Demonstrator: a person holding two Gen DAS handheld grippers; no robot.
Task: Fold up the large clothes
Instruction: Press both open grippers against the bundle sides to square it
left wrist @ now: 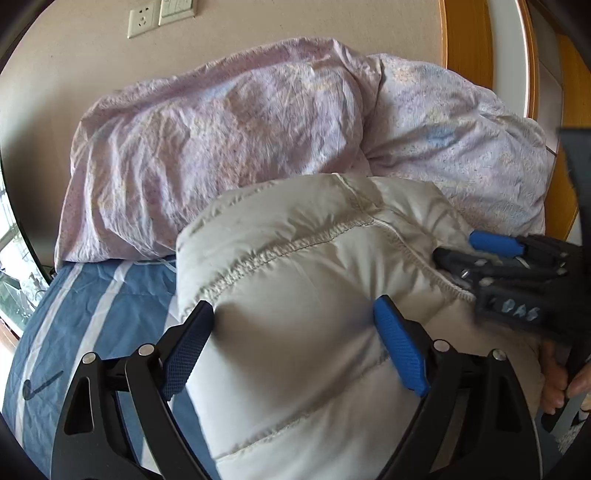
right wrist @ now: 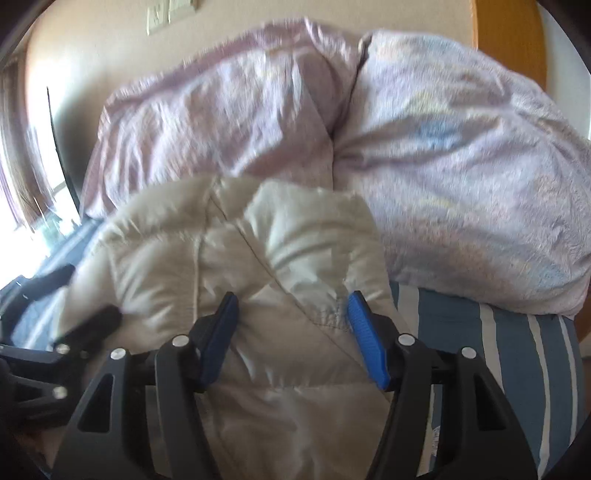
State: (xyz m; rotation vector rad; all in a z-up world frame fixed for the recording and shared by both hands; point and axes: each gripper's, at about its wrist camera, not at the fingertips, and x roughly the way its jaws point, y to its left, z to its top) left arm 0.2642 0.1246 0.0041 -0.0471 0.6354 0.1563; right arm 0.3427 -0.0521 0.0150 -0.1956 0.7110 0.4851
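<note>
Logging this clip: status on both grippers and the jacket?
Left gripper and right gripper open, astride the white puffer jacket. Jacket bundled on the striped bed. Lilac pillows crowd behind.

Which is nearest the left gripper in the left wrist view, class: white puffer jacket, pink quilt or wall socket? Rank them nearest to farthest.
1. White puffer jacket: between the left gripper's jaws.
2. Pink quilt: heaped behind the jacket.
3. Wall socket: upper left, on the wall beyond the quilt.
</note>
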